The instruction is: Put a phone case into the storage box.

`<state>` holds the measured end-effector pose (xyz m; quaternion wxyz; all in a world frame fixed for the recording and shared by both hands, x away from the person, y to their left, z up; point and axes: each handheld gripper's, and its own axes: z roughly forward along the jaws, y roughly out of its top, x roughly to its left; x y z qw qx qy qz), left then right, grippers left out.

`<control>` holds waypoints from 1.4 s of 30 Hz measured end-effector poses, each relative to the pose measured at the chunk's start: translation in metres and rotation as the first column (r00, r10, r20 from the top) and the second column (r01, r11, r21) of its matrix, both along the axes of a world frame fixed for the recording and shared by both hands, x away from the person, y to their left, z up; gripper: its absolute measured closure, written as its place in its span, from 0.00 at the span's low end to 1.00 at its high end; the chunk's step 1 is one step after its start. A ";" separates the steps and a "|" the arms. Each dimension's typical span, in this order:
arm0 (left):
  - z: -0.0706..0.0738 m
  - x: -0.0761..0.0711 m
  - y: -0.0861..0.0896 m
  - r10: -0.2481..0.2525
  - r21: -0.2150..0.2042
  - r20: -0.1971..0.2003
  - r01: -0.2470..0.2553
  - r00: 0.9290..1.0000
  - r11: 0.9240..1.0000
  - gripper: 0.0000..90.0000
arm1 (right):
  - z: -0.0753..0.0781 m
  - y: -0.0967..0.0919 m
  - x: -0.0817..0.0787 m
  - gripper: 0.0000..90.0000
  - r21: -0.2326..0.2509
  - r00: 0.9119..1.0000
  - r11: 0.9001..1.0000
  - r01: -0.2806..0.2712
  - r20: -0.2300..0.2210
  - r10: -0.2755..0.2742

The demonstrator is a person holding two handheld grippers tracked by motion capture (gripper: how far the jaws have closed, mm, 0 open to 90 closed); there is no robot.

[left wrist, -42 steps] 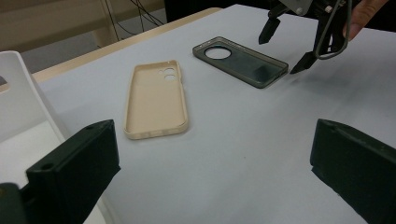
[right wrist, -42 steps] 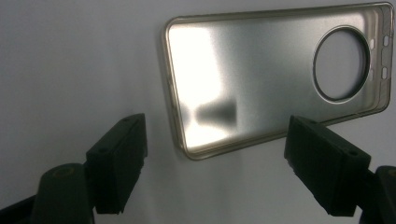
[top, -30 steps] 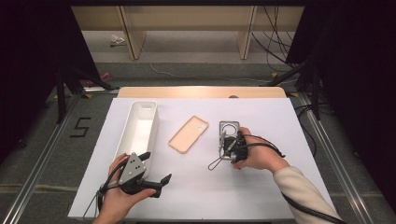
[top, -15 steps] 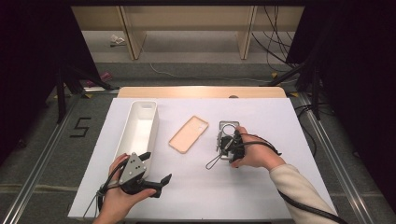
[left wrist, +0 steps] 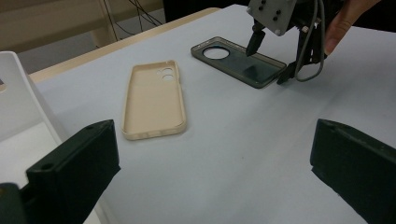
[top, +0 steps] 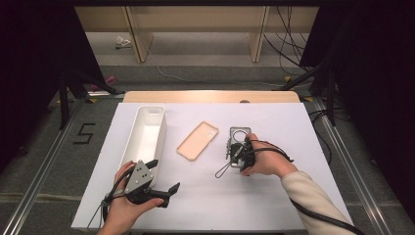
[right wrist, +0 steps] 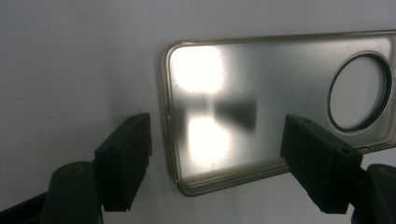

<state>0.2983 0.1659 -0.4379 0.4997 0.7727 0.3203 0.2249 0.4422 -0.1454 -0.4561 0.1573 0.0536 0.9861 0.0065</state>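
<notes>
Right gripper view puts the dark phone case (right wrist: 280,112) flat on the table (top: 293,205), its near end between the spread, just-narrowing jaws of the right gripper (right wrist: 215,158), untouched. Left of that case lies the beige case (top: 197,141); the left gripper (top: 164,188), spread and empty, waits farther away.

White table (top: 293,122): long white tray (top: 147,134) by the left edge, beige phone case (top: 197,141) mid-table, dark clear case (top: 239,134) just right of it.
</notes>
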 end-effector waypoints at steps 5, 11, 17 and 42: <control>0.000 0.000 0.000 -0.001 0.001 -0.002 0.001 1.000 1.000 0.01 | 0.000 0.002 0.000 0.35 -0.009 1.000 1.000 -0.008 -0.016 0.008; 0.000 0.000 -0.001 0.000 0.002 -0.002 0.000 1.000 1.000 0.01 | 0.001 0.002 -0.001 0.47 -0.006 0.998 1.000 -0.017 -0.055 0.017; 0.000 0.000 -0.001 -0.001 0.001 -0.002 0.001 1.000 1.000 0.01 | 0.002 0.004 -0.002 0.57 -0.023 0.995 0.999 -0.044 -0.086 0.042; 0.000 0.000 -0.001 0.001 -0.006 -0.003 -0.001 1.000 1.000 0.01 | 0.001 0.007 -0.008 0.87 -0.033 0.986 0.997 -0.075 -0.155 0.069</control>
